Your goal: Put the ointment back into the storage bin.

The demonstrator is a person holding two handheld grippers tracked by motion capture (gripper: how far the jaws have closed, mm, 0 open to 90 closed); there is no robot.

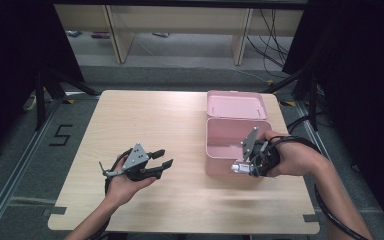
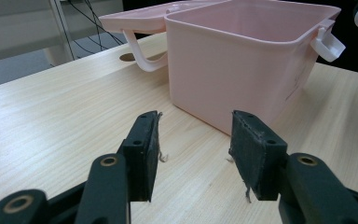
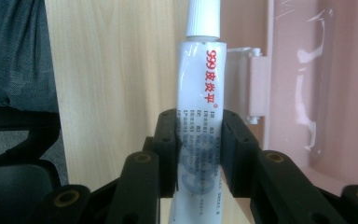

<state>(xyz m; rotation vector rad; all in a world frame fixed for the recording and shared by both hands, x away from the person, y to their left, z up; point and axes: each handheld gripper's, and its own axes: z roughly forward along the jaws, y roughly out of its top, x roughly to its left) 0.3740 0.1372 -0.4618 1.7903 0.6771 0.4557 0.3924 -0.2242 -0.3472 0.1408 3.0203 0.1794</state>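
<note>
Now the right gripper (image 3: pixel 199 154) has its jaws clamped on a white ointment tube (image 3: pixel 200 93), cap pointing away, right at the near edge of the open pink box (image 1: pixel 230 137). Over on the bare wooden table (image 1: pixel 180 125), the left gripper (image 1: pixel 162 158) hovers wide open, holding nothing.

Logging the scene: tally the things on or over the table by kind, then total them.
Pink plastic storage box with open lid: 1
White ointment tube with red lettering: 1
Black two-jaw hand-held grippers: 2 (left, right)
Total: 4
</note>
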